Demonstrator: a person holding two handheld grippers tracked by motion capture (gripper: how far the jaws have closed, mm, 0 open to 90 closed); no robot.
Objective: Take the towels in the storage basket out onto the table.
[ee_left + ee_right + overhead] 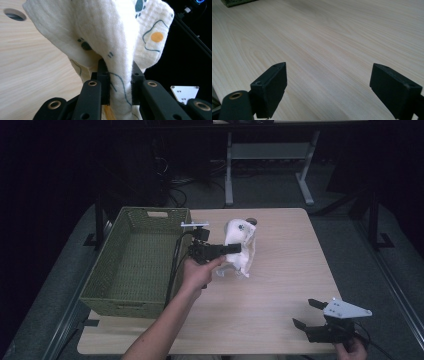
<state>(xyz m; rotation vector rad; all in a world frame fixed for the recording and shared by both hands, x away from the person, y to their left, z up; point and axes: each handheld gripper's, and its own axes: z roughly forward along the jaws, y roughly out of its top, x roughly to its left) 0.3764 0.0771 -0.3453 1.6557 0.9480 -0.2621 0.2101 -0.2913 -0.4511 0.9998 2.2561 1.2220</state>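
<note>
Two black jaws of the left gripper clamp a fold of the white printed cloth, which rises lengthwise beyond them, above the table. Right gripper jaws gape empty.

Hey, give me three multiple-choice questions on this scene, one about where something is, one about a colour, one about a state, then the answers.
1. Where is the basket?
A. at the table's left side
B. at the table's right side
C. on the floor

2. What colour is the basket?
A. red
B. green
C. blue

3. What state is the left claw in?
A. open above the table
B. shut on nothing
C. shut on the cloth

Answers:
1 A, the high view shows it on the left part of the table.
2 B, its weave is olive green.
3 C, the left gripper view shows the white printed cloth pinched between its jaws.
</note>
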